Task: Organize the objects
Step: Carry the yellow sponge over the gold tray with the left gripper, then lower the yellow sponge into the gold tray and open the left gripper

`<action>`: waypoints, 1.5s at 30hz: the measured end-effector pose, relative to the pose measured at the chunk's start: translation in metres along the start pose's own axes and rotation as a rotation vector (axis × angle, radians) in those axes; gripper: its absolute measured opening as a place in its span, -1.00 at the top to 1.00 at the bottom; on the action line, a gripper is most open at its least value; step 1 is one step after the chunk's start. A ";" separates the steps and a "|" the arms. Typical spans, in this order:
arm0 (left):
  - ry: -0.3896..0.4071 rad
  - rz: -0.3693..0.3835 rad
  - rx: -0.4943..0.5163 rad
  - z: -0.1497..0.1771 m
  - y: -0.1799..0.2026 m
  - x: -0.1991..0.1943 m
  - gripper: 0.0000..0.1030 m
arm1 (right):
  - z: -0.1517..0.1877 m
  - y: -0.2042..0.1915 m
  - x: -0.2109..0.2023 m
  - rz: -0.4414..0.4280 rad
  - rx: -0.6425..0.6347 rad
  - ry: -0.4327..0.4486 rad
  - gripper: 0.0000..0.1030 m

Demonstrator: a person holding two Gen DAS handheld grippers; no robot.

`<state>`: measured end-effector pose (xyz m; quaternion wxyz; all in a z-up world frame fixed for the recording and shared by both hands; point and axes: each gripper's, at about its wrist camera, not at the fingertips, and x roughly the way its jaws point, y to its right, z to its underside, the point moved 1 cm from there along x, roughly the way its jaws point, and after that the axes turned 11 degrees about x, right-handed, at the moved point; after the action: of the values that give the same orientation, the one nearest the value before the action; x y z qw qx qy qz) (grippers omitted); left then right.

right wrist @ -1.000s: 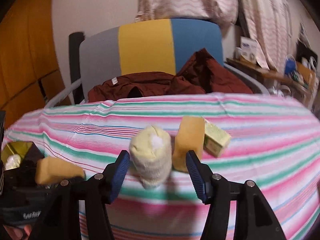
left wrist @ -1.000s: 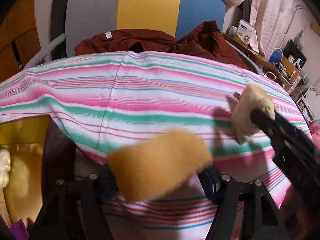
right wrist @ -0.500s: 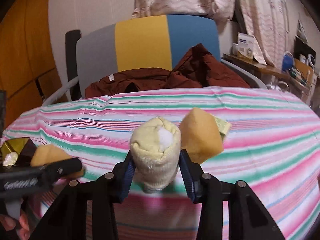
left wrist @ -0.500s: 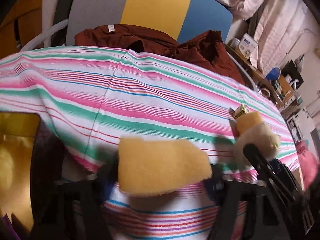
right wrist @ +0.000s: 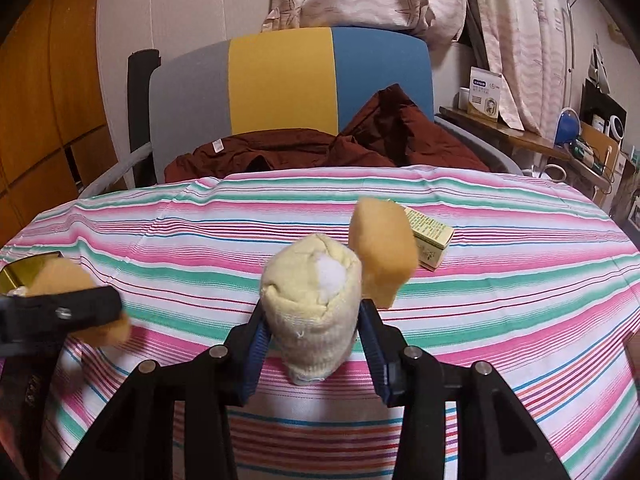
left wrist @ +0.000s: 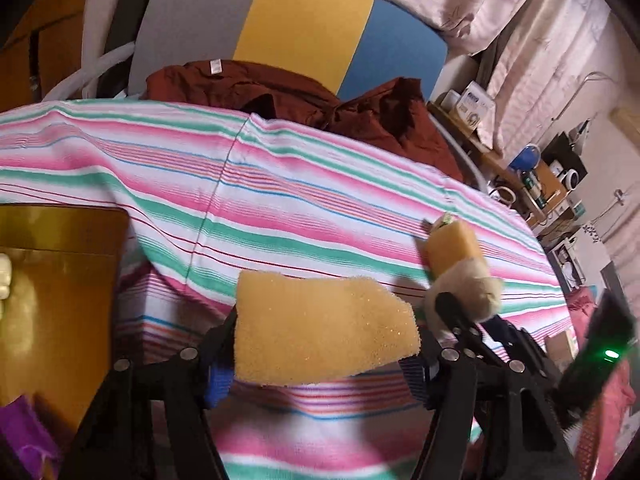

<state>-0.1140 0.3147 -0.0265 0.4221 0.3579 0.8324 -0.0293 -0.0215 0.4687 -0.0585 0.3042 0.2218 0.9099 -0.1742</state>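
The left claw (left wrist: 326,344) is closed on a yellow sponge (left wrist: 320,330), squeezing it across its width and holding it clear above the striped cloth (left wrist: 280,200) that covers the worktop. The right claw (right wrist: 312,332) is closed around a rolled pale-yellow sock (right wrist: 312,304), also lifted off the cloth.

Just to the left of the left claw, and lower, sits a gold box (left wrist: 56,280) with something pale already inside near its left edge. It looks like the likely place for both held things, though that is a judgement. To do this step well, the left claw should carry the sponge over the box opening, lower it inside the walls, and only then let go, since a soft sponge springs back when released. The right claw would do best to wait to the side, because the two claws are near each other and could collide over the box.

Ahead of the right claw and slightly to its right, a second sponge (right wrist: 382,252) stands on end on the cloth, touching or just in front of a small green-and-cream carton (right wrist: 434,242). Both are yet to be sorted.

Beyond the far edge of the worktop, a dark red garment (right wrist: 320,148) lies on a chair (right wrist: 280,80) with a grey, yellow and blue back. Nothing blocks the short path to the box.
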 end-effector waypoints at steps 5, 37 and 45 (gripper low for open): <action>0.055 0.007 0.016 0.000 -0.004 -0.031 -0.34 | 0.004 -0.004 -0.004 0.011 -0.015 0.008 0.15; 0.169 -0.178 -0.176 0.053 -0.170 -0.162 -0.34 | 0.030 -0.032 -0.026 0.040 -0.134 0.022 0.15; 0.148 -0.248 -0.271 0.065 -0.227 -0.174 -0.34 | 0.035 -0.038 -0.028 0.058 -0.172 0.027 0.15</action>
<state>-0.1435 0.0239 0.0000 0.3972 0.1937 0.8952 0.0575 -0.0040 0.4121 -0.0601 0.3147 0.2232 0.9188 -0.0834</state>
